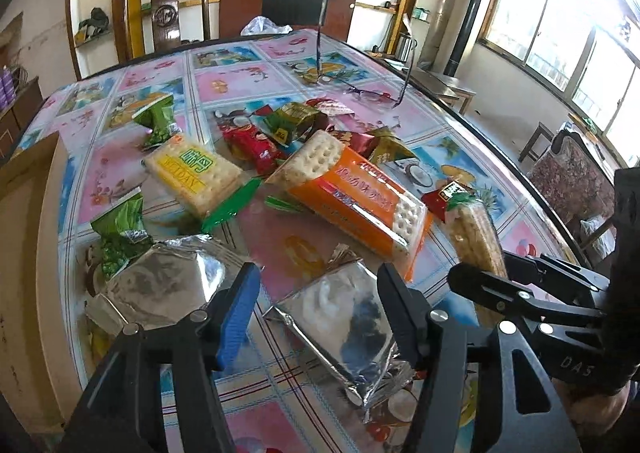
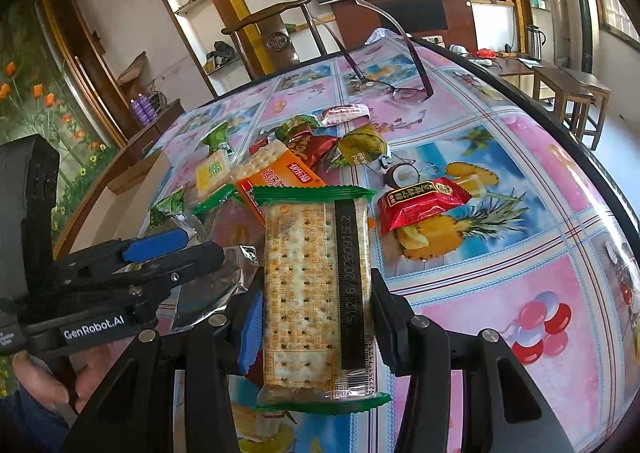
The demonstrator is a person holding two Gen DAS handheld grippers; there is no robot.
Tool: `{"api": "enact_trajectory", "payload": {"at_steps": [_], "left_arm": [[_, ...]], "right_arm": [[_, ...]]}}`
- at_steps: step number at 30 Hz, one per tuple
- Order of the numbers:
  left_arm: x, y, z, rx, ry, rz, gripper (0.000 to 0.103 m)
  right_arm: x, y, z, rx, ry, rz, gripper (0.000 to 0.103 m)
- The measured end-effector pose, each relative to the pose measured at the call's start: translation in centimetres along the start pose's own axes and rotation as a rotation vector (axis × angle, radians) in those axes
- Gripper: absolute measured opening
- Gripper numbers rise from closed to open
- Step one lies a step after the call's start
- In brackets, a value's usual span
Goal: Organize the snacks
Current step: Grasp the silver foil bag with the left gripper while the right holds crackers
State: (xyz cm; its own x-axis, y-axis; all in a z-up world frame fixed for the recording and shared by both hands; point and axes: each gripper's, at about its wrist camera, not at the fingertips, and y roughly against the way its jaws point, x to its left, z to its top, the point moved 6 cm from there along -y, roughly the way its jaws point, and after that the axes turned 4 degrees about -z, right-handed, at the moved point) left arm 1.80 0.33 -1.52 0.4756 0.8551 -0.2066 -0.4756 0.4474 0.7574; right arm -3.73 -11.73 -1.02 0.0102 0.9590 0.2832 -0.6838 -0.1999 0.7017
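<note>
My right gripper [image 2: 316, 317] is shut on a green-edged cracker pack [image 2: 316, 293] and holds it above the table; the pack also shows in the left wrist view [image 1: 476, 237]. My left gripper [image 1: 318, 289] is open over a silver foil pack [image 1: 340, 329], with its jaws on either side of it. A second silver pack [image 1: 164, 285] lies to its left. An orange cracker pack [image 1: 352, 197], a yellow-label cracker pack [image 1: 192, 177] and several small red and green snack packets [image 1: 260, 141] lie in a pile at mid-table. A red packet [image 2: 420, 201] lies alone to the right.
The table has a glossy patterned cover [image 2: 500, 253]. Eyeglasses [image 2: 392, 89] lie at the far side. A cardboard box [image 1: 28, 253] stands at the table's left edge. A wooden chair [image 1: 164, 13] and a white plastic bag [image 1: 264, 27] are behind the table.
</note>
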Motion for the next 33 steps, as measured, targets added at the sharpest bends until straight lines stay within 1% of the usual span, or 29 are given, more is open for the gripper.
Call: {"api": "enact_trajectory", "payload": {"at_steps": [1,3,7,11,13,18,21,25,26,29,31,33], "left_arm": [[0.1,-0.1,-0.1,0.009,0.001,0.004,0.063],[0.1,-0.3,-0.2,0.023,-0.002,0.012,0.070],[-0.1,-0.8,-0.5,0.049,-0.023,0.033,0.076],[-0.9,-1.1,-1.0,0.069,-0.065,0.028,0.082],[-1.2,-1.1,-1.1,0.068,-0.081,0.046,0.083],[-1.0,-1.2,-1.2,0.077,-0.066,0.042,0.088],[-1.2,-1.1,-1.2,0.078,-0.075,0.043,0.089],[-1.5,-1.2,-1.3,0.084,-0.097,0.045,0.090],[-1.7,-1.4,-1.5,0.093,-0.113,0.064,0.090],[-2.1,-1.7,-1.7,0.108,-0.153,0.084,0.091],[-2.2,-1.9,-1.9,0.110,-0.168,0.099,0.095],[-1.9,-2.1,-1.8,0.114,-0.148,0.095,0.099]], "right_arm": [[0.0,0.0,0.0,0.001,-0.002,0.001,0.051],[0.0,-0.1,0.0,0.004,-0.007,0.001,0.051],[-0.1,-0.1,0.1,0.006,-0.007,0.001,0.051],[-0.1,-0.1,0.1,0.005,-0.008,0.003,0.051],[-0.1,-0.1,0.1,0.005,-0.014,0.004,0.051],[-0.3,0.1,0.2,-0.012,-0.025,-0.002,0.051],[-1.1,0.6,0.4,-0.044,-0.062,-0.014,0.051],[-1.9,1.1,0.6,-0.072,-0.099,-0.028,0.051],[-1.9,1.1,0.7,-0.073,-0.102,-0.031,0.051],[-1.8,1.1,0.8,-0.077,-0.097,-0.031,0.051],[-1.8,1.1,0.8,-0.077,-0.095,-0.030,0.051],[-1.8,1.1,0.8,-0.075,-0.090,-0.029,0.051]]}}
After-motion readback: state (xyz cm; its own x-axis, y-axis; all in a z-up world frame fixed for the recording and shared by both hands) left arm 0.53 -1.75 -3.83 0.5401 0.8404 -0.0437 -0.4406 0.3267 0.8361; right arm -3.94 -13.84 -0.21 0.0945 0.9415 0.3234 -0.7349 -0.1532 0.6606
